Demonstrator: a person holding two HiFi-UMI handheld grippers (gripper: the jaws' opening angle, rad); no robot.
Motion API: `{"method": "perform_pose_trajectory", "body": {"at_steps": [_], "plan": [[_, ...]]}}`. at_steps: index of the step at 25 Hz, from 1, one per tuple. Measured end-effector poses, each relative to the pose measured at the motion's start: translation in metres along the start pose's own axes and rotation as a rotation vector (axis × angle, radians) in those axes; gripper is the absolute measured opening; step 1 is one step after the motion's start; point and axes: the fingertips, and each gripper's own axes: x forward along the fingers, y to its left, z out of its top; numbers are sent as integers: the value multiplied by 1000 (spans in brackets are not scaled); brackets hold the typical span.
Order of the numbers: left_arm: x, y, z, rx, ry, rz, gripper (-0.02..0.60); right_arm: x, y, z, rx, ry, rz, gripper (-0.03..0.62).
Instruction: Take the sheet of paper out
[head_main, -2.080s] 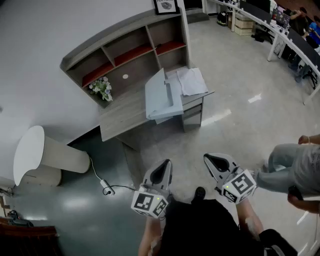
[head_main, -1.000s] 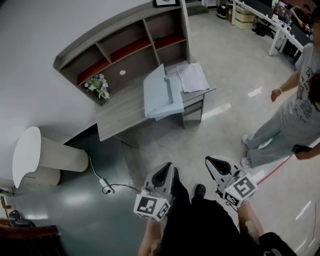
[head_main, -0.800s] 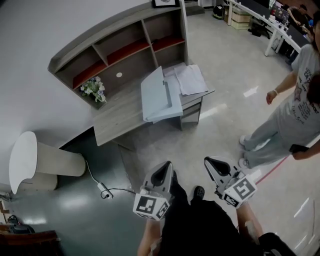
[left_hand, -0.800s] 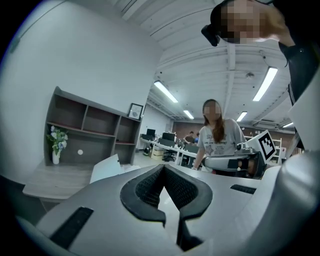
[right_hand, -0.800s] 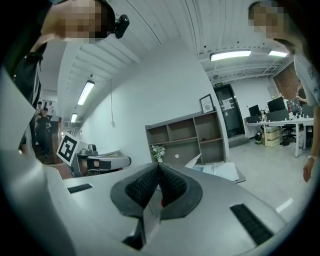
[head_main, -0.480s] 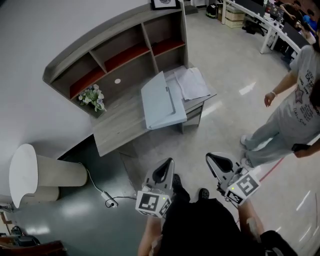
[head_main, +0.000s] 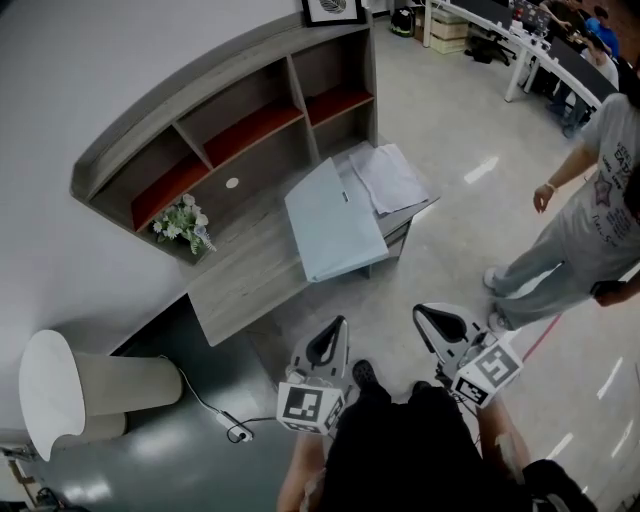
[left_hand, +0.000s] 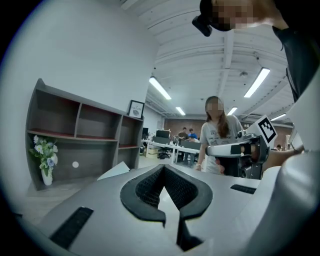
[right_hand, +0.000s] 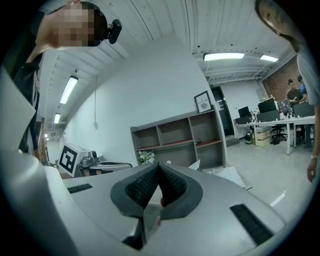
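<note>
Floor (head_main: 450, 250) separates you from the bench (head_main: 250, 275); paper (head_main: 388, 178) lies at its right end beside a folder (head_main: 335, 218), lengthwise toward its shelf (head_main: 235, 105). Your left tongs (head_main: 337, 323) and right tongs (head_main: 421, 313) are closed, empty.

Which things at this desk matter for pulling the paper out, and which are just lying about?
For the job: light blue folder, sheets of paper beside it, desk, left tool, right tool (both shut, empty).
Lying about: flowers, framed picture, floor cable, white round table, bystander.
</note>
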Motion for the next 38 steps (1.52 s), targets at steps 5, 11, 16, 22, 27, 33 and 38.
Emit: {"method": "perform_pose_trajectory", "body": {"at_steps": [5,11,16,22,27,33,38], "plan": [[8,22,-6,22,14,-41,12,19,2,-4,7,14,-55,12],[20,34,-15,6,47,-85,12,27,1,-12,33,48,-102,12],[29,41,-25,5,75,-94,12,36,-8,-18,50,74,-116,12],[38,52,-31,9,98,-62,13,58,-20,-14,44,69,-85,12],[53,68,-27,19,105,-24,14,79,-36,-7,40,57,-51,12],[84,80,-15,39,113,16,14,103,-72,6,29,45,-21,12],[119,77,-14,45,136,31,14,115,-109,16,30,35,8,12]]}}
